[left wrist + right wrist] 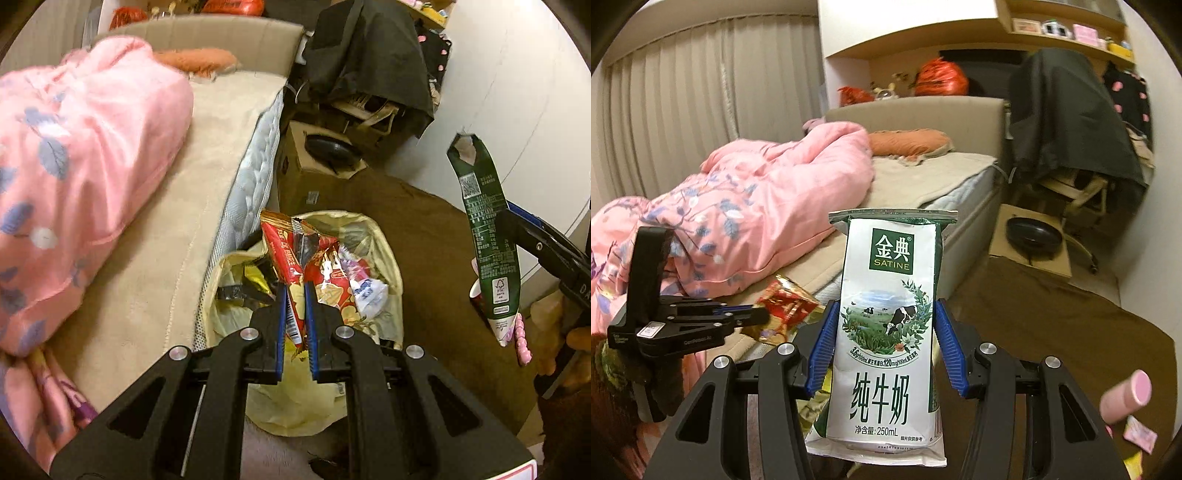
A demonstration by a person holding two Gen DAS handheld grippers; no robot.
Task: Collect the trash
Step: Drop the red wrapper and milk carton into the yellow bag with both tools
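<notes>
My left gripper (295, 291) is shut on a red and gold snack wrapper (282, 254) and holds it right above a yellow-lined trash bin (391, 258) that holds several wrappers. The left gripper also shows in the right wrist view (764, 315), with the wrapper (786, 306) in its tip. My right gripper (884, 325) is shut on a flattened green and white milk carton (886, 332), held upright. In the left wrist view the carton (487, 240) hangs to the right of the bin, gripped by the right gripper (513, 221).
A bed with a pink quilt (74, 166) runs along the bin's left. A cardboard box (317, 166) and a chair draped in black cloth (369, 62) stand behind the bin. A brown rug (1052, 314) covers the floor. A pink bottle (1123, 395) and small packet (1141, 435) lie at right.
</notes>
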